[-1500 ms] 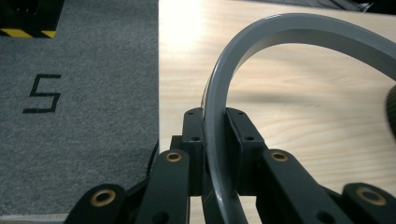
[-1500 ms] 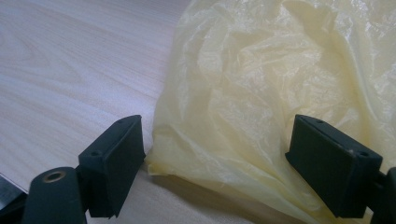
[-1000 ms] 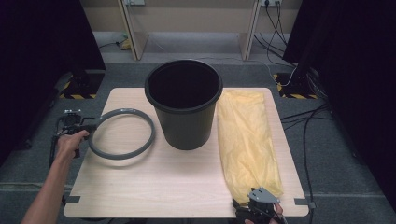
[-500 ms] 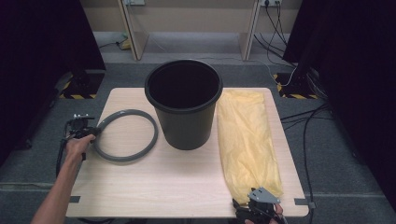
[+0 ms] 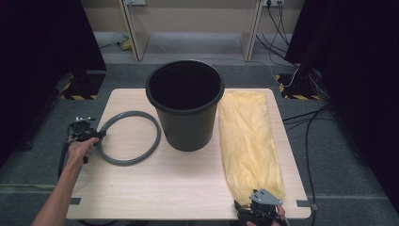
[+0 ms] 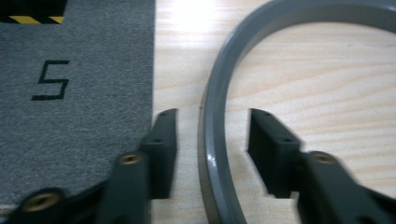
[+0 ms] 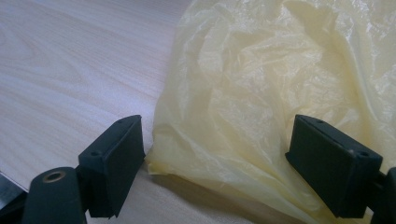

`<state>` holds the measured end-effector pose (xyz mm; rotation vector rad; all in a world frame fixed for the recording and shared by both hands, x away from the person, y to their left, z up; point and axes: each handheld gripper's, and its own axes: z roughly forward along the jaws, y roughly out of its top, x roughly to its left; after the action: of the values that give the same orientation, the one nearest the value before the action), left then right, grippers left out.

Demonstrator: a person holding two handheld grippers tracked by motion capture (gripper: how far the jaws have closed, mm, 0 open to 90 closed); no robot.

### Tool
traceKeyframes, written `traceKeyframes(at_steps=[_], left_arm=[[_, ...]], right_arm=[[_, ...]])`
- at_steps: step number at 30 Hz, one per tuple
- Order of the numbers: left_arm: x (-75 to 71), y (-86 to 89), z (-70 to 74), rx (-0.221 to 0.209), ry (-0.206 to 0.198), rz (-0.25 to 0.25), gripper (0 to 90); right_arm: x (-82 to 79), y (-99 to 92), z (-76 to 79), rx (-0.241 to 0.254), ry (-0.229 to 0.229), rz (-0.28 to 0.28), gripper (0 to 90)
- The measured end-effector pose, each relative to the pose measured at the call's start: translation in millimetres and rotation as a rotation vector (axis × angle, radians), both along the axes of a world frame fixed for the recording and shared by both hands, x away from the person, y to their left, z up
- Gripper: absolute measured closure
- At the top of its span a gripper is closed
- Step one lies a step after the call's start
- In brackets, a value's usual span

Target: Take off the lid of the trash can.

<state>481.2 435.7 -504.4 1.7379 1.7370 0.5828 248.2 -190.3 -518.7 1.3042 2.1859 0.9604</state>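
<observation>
A black bucket [image 5: 185, 106] stands upright at the middle back of the wooden table [image 5: 179, 188]. A grey ring [image 5: 128, 138] lies flat to its left, and a yellow plastic bag [image 5: 249, 139] lies stretched out to its right. My left gripper [image 5: 96, 135] is open at the ring's left edge. In the left gripper view the grey ring [image 6: 215, 140] passes between the two jaws, touching neither. My right gripper [image 5: 260, 203] is open at the bag's near end. Its jaws stand wide on either side of the yellow bag [image 7: 261, 107] in the right gripper view.
Grey carpet [image 6: 70, 93] with a black "5" mark [image 6: 50, 80] lies just past the table's left edge. Cables [image 5: 306, 122] run over the floor to the right. Table legs [image 5: 129, 28] of another bench stand behind.
My left gripper has moved in toward the table's left edge and now straddles the ring's rim. The right gripper has stayed at the bag's near end.
</observation>
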Motion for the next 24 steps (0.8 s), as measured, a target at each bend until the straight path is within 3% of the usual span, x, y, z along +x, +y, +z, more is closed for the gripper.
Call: traceKeyframes(at_steps=[7, 10, 13, 17, 24], left_arm=[[-9.8, -5.7, 18.5, -0.032, -0.031, -0.041, 29.2], [-19.4, -11.1, 27.7, -0.061, -0.065, -0.049, 21.7], [-29.7, -17.5, 34.7, -0.084, -0.087, -0.092, 20.5], [-48.7, -30.5, 42.7, -0.079, -0.108, -0.164, 17.5], [-79.2, -53.2, 48.6, -0.07, -0.146, -0.235, 16.2]], right_arm=[[0.1, 0.0, 0.0, 0.0, 0.0, 0.0, 18.7], [0.0, -0.1, 0.0, 0.0, 0.0, 0.001, 18.7], [0.0, -0.1, 0.0, -0.001, -0.001, 0.0, 18.7], [-0.1, -0.1, 0.0, 0.0, 0.0, 0.0, 18.7], [-0.1, -0.3, -0.1, -0.001, -0.001, 0.003, 18.7]])
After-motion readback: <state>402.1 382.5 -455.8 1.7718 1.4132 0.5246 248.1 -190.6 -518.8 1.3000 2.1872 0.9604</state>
